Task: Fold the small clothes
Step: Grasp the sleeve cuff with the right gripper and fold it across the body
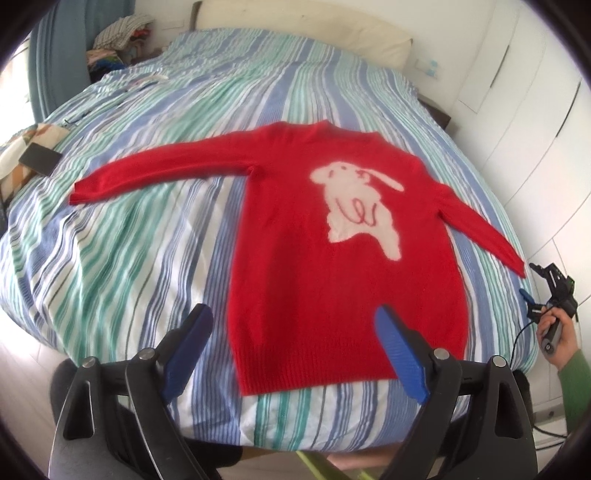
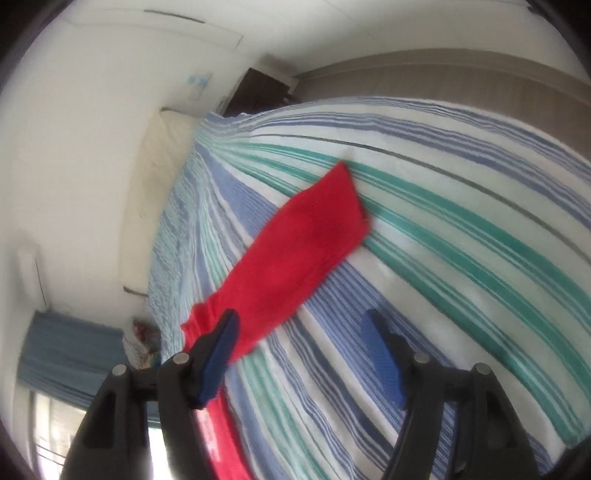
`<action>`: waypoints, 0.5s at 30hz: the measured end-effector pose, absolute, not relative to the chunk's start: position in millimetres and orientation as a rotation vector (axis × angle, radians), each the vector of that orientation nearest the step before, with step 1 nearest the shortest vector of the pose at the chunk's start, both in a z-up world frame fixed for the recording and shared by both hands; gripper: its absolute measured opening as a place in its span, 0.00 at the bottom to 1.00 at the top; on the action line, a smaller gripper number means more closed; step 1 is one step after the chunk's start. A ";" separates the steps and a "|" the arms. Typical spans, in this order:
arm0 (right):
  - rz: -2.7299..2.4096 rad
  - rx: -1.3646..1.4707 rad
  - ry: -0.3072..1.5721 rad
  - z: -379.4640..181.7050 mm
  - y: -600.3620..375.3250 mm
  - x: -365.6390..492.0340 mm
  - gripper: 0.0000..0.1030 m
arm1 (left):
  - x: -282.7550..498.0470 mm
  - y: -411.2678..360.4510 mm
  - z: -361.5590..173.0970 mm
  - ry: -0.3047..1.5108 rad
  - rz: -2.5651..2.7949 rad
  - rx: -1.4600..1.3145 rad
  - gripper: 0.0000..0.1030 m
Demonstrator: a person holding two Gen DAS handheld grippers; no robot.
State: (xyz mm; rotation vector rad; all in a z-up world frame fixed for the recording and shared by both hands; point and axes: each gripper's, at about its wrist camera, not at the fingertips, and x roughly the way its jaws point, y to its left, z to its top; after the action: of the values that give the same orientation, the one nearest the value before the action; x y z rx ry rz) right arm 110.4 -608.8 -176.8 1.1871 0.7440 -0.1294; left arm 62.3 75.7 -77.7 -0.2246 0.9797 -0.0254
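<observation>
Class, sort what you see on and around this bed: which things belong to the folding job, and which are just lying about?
Belongs to the job:
red sweater
left gripper
right gripper

Just lying about:
phone
clothes pile
pillow
striped bedspread

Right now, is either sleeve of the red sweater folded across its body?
No: the red sweater lies flat on the striped bedspread, both sleeves spread outward.

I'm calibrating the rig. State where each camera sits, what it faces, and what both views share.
Left wrist: behind the open left tongs, at the bed's foot, facing the flat red sweater and headboard; right hand with the right tongs shows.
Right wrist: behind the open right tongs, rolled sideways beside the bed, facing the sweater's sleeve.
Shared: sweater, striped duvet.
</observation>
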 end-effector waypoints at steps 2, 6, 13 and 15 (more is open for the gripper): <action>-0.132 1.216 0.709 -185.1 -618.6 113.7 0.66 | 62.5 75.8 -83.7 1.005 -0.021 -0.220 0.88; -0.166 1.232 0.664 -195.4 -637.0 127.2 0.52 | 60.0 77.3 -84.4 1.011 -0.010 -0.204 0.88; -0.206 1.232 0.727 -212.7 -650.8 156.9 0.05 | 58.0 81.7 -96.7 1.017 0.020 -0.208 0.88; -0.228 1.202 0.755 -209.7 -651.0 160.3 0.04 | 56.5 82.4 -101.9 1.022 0.025 -0.211 0.88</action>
State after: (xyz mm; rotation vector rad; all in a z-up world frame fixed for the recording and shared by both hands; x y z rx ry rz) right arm 160.3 -651.0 -209.7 1.2021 0.7550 -0.2282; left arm 56.5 82.4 -101.9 -0.2112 1.0219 0.0247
